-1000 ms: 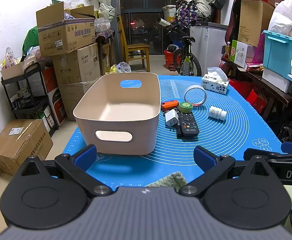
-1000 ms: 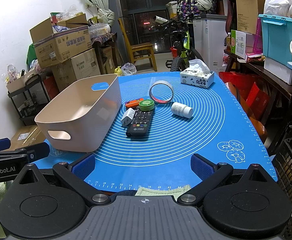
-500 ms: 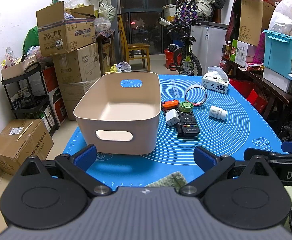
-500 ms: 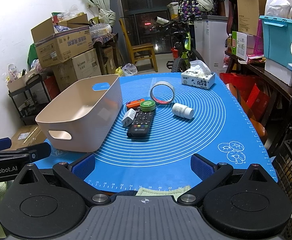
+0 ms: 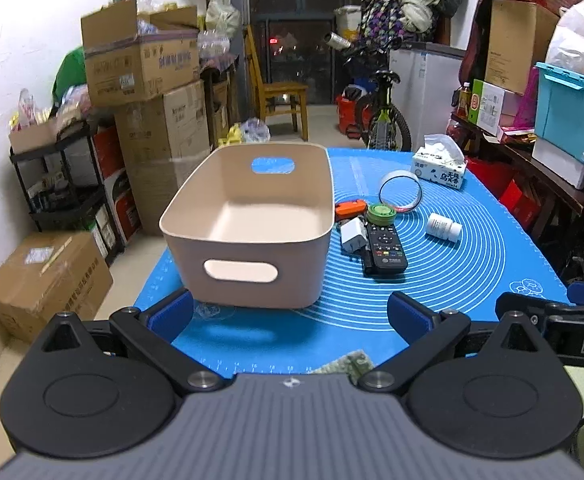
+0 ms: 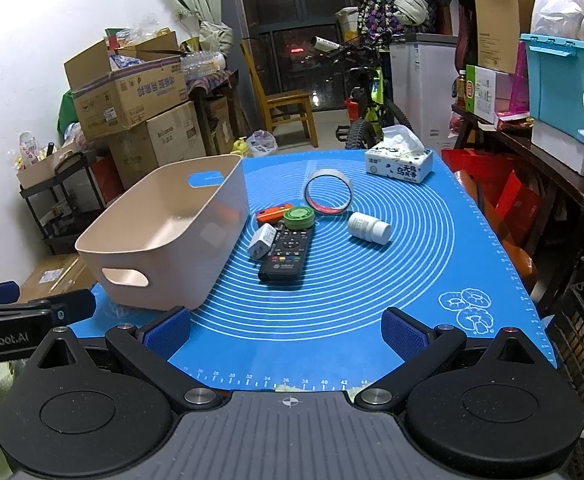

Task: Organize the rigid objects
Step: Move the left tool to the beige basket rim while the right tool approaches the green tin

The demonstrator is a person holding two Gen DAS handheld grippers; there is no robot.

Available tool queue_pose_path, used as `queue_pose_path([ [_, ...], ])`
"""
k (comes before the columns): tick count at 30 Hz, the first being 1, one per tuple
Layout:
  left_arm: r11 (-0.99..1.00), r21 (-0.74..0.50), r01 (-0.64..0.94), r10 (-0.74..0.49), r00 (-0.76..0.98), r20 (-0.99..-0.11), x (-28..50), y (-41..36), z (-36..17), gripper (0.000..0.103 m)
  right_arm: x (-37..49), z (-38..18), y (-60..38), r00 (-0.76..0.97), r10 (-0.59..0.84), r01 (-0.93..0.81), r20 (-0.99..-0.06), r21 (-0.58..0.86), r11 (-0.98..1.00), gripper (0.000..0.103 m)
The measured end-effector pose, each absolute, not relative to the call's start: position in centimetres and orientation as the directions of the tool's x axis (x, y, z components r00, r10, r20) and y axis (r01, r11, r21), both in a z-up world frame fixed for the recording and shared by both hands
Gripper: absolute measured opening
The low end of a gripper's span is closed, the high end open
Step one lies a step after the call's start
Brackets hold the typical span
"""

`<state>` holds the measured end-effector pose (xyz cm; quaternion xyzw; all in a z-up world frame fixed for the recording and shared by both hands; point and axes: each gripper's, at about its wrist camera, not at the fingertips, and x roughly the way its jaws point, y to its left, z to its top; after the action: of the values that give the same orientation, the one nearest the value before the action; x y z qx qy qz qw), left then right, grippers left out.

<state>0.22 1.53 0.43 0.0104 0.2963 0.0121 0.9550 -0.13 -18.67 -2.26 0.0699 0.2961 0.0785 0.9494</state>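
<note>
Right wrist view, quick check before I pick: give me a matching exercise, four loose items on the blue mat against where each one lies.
Things:
1. black remote control
2. white pill bottle
3. clear tape roll
4. white charger plug

Places:
A. standing on edge, farthest back of the four, towards the tissue box
B. between the beige plastic bin and the remote
C. lying on its side, alone, right of the cluster
D. flat, its far end by the green round tin

Pairs: 1-D, 2-C, 3-A, 4-B
</note>
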Motion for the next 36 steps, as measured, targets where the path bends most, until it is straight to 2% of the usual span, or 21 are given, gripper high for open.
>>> queue_pose_path([
  [3,1.000,0.006,-0.030,0.028,0.809,-0.587,1.0,2.4,1.1,0.102,0.4,-1.7,-18.3,0.816,0.206,-0.131,-0.540,0.173,0.976,0.101],
  [8,0.997,0.072,-0.042,0.075,0.833,-0.549,2.4,3.9,3.4,0.102,2.5,-0.7,-17.8,0.809,0.231,-0.166,-0.540,0.167,0.972,0.101],
  [13,0.994,0.098,-0.046,0.093,0.831,-0.549,5.5,5.6,5.0,0.102,5.7,-0.1,-17.5,0.814,0.228,-0.166,-0.534,0.162,0.973,0.101],
  [22,0.991,0.104,-0.088,0.131,0.826,-0.548,12.2,8.9,4.7,0.102,12.8,-0.5,-16.9,0.825,0.200,-0.138,-0.528,0.155,0.978,0.101],
  [26,0.993,0.056,-0.099,0.113,0.794,-0.598,15.7,10.8,3.7,0.102,15.8,-1.5,-16.5,0.816,0.183,-0.123,-0.548,0.144,0.982,0.101],
  [31,0.992,0.097,-0.083,0.126,0.756,-0.642,19.3,11.7,2.2,0.101,19.3,-3.2,-16.7,0.805,0.172,-0.098,-0.568,0.159,0.982,0.101],
  [36,0.995,0.065,-0.080,0.102,0.703,-0.704,22.3,13.3,-0.2,0.098,23.4,-5.2,-16.0,0.780,0.163,-0.117,-0.604,0.115,0.986,0.101],
])
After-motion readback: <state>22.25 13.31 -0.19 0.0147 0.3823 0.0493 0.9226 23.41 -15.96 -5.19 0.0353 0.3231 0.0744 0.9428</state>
